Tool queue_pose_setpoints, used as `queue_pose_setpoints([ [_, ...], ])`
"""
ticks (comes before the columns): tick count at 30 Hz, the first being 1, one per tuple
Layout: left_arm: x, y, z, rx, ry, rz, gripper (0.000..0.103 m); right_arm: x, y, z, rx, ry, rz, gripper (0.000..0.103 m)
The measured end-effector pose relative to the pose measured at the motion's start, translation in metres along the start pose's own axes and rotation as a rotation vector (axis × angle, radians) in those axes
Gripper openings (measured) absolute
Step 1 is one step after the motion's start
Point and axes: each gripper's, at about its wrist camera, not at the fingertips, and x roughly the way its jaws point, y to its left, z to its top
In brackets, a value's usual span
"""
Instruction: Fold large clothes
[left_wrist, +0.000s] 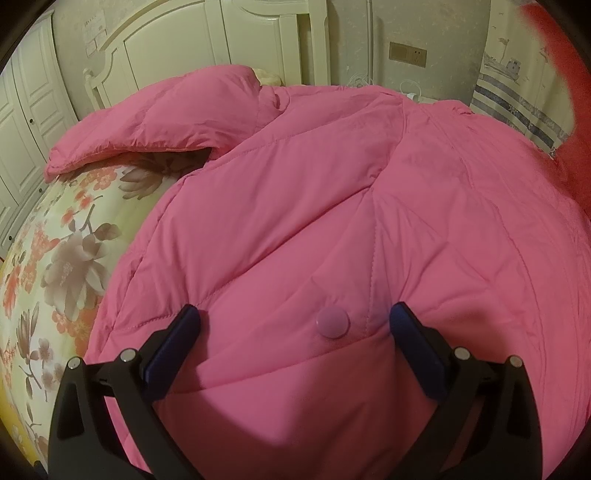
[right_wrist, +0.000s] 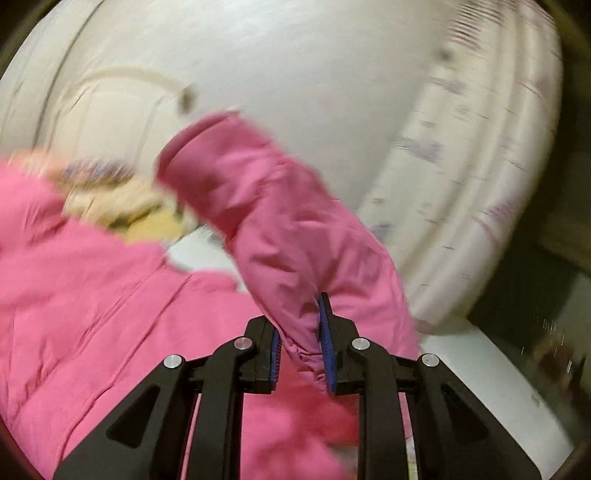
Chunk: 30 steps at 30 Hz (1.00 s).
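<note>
Pink quilted fabric fills our view: the padded jacket (left_wrist: 332, 206) lies spread on a floral bedsheet (left_wrist: 62, 236), one sleeve (left_wrist: 147, 122) stretched toward the cream headboard (left_wrist: 207, 40). With our right gripper (right_wrist: 301, 343) we clamp its jaws on the other sleeve (right_wrist: 280, 221), raised and blurred. Our left gripper (left_wrist: 295, 325) hangs open, straddling a pink snap button (left_wrist: 332, 323).
</note>
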Motion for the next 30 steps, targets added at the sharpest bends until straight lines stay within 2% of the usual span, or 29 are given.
queue_pose_setpoints([
  [3,0.002,0.001,0.001,-0.004,0.008,-0.006,0.101,0.021,0.061,-0.015,-0.172,0.089,0.044,0.022],
  [7,0.002,0.001,0.002,-0.005,0.010,-0.008,0.101,0.047,0.106,-0.026,-0.350,0.198,0.118,0.023],
  [8,0.003,0.001,0.002,-0.005,0.010,-0.008,0.101,0.048,0.107,-0.028,-0.355,0.213,0.138,0.030],
  [9,0.003,0.001,0.002,-0.005,0.010,-0.007,0.101,0.049,0.106,-0.025,-0.336,0.235,0.168,0.048],
  [10,0.003,0.001,0.002,-0.005,0.010,-0.007,0.101,0.039,0.103,-0.027,-0.309,0.245,0.191,0.061],
  [11,0.002,0.001,0.002,-0.006,0.010,-0.008,0.101,0.035,0.095,-0.026,-0.270,0.242,0.219,0.085],
  [12,0.003,0.001,0.002,-0.005,0.011,-0.007,0.101,0.029,0.086,-0.024,-0.235,0.236,0.247,0.095],
  [14,0.003,0.001,0.001,-0.004,0.011,-0.006,0.101,0.014,0.069,-0.020,-0.163,0.248,0.331,0.095],
  [16,0.003,0.001,0.002,-0.003,0.016,-0.004,0.101,-0.007,0.039,-0.019,-0.021,0.225,0.405,0.095],
  [19,0.005,0.000,0.004,-0.005,0.037,-0.006,0.101,-0.013,-0.015,-0.029,0.296,0.238,0.503,0.095],
  [21,0.006,0.001,0.010,-0.017,0.080,-0.028,0.101,0.006,-0.053,-0.054,0.584,0.310,0.544,0.095],
  [22,0.005,0.004,0.014,-0.043,0.109,-0.069,0.100,0.012,-0.062,-0.067,0.669,0.354,0.530,0.095],
  [23,-0.001,0.007,0.019,-0.084,0.125,-0.149,0.100,0.020,-0.071,-0.082,0.747,0.404,0.514,0.095],
  [26,-0.019,0.003,0.041,-0.155,0.104,-0.348,0.100,0.035,-0.084,-0.112,0.912,0.440,0.559,0.093],
  [28,-0.025,-0.007,0.056,-0.164,0.079,-0.413,0.100,0.037,-0.085,-0.119,0.947,0.419,0.564,0.092],
  [30,-0.023,-0.022,0.075,-0.181,0.070,-0.486,0.100,0.038,-0.080,-0.116,0.913,0.419,0.556,0.093],
])
